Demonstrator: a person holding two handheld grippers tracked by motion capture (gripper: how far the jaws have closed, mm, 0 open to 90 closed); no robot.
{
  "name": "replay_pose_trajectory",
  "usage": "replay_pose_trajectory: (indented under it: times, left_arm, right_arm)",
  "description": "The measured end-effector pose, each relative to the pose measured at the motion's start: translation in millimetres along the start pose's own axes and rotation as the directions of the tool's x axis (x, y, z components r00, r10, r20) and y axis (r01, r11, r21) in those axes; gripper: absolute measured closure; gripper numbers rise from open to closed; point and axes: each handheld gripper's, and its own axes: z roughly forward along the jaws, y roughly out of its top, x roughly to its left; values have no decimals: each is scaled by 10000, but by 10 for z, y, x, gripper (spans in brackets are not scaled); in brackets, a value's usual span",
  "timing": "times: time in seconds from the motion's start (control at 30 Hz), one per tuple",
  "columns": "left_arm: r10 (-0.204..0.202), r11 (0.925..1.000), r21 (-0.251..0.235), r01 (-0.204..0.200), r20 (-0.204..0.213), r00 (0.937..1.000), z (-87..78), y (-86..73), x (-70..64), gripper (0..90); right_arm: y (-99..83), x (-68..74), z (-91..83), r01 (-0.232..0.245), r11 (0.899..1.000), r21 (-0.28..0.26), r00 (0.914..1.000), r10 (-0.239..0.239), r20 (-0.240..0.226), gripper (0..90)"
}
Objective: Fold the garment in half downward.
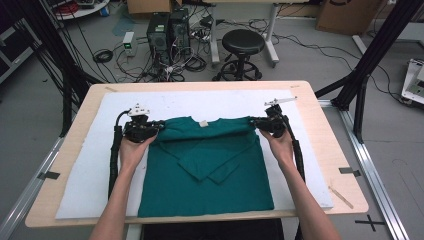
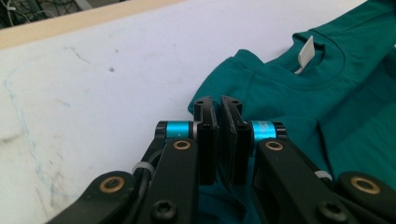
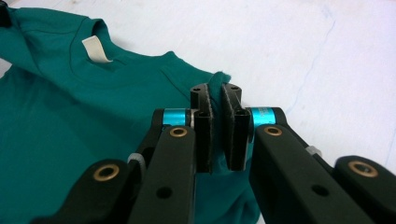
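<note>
Two grippers pinch the far shoulders of a folded shirt.
The left gripper [image 1: 156, 126] and right gripper [image 1: 256, 122] are clamped on the green T-shirt [image 1: 210, 175] lying on the white mat [image 1: 90, 165]; the cloth is probably soft and light, so holding its corners likely keeps it from sagging.

A shirt [image 1: 210, 170] lies on a mat [image 1: 90, 165] that covers most of the table [image 1: 75, 120]. The shirt sits at the mat's centre, its collar toward 12 o'clock and its hem at the 6 o'clock edge. The left hand-held gripper [image 1: 159, 127] is at the shirt's 10 o'clock corner, the right hand-held gripper [image 1: 257, 123] at its 2 o'clock corner. Beyond the table at 12 o'clock stands a stool [image 1: 243, 42], with two computer towers [image 1: 168, 29] at 11 o'clock.
</note>
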Motion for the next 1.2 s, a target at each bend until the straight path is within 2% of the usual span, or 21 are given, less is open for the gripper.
replay_pose_trajectory:
  times: [0.17, 0.27, 0.43, 0.57, 0.63, 0.8, 1.0, 1.2]
  left_arm:
    - [234, 9997, -39, -233, 163, 9996, -108, -119, -119, 849]
    - [214, 9996, -173, -207, 415, 9989, -197, -238, -186, 849]
    - [206, 9997, -135, -196, 795, 9966, -330, -420, -287, 850]
    - [127, 9999, -45, -123, 971, 9952, -394, -549, -341, 850]
    - [127, 9999, 6, -128, 1091, 9940, -418, -603, -381, 850]
    - [126, 9999, 68, -135, 1258, 9920, -484, -686, -478, 850]
    - [-26, 10000, -38, 32, 1577, 9875, -634, -752, -528, 850]
    - [82, 9992, 373, -150, 1757, 9844, -674, -883, -597, 850]
  right_arm:
    - [-173, 76, -109, 81, 9999, -67, 9998, -82, -183, 853]
    - [-281, 144, -189, 141, 9997, -175, 9992, -148, -364, 853]
    - [-508, 246, -264, 292, 9996, 13, 9977, -291, -614, 852]
    - [-659, 266, -312, 57, 10000, 74, 9957, -50, -926, 853]
    - [-734, 290, -311, 104, 9995, 283, 9959, -78, -898, 852]
    - [-901, 389, -345, 183, 9987, 469, 9961, -142, -866, 851]
    - [-1024, 455, -460, 222, 9992, 325, 9938, -185, -1095, 851]
    - [-1162, 452, -518, -81, 9991, 416, 9897, 139, -1426, 851]
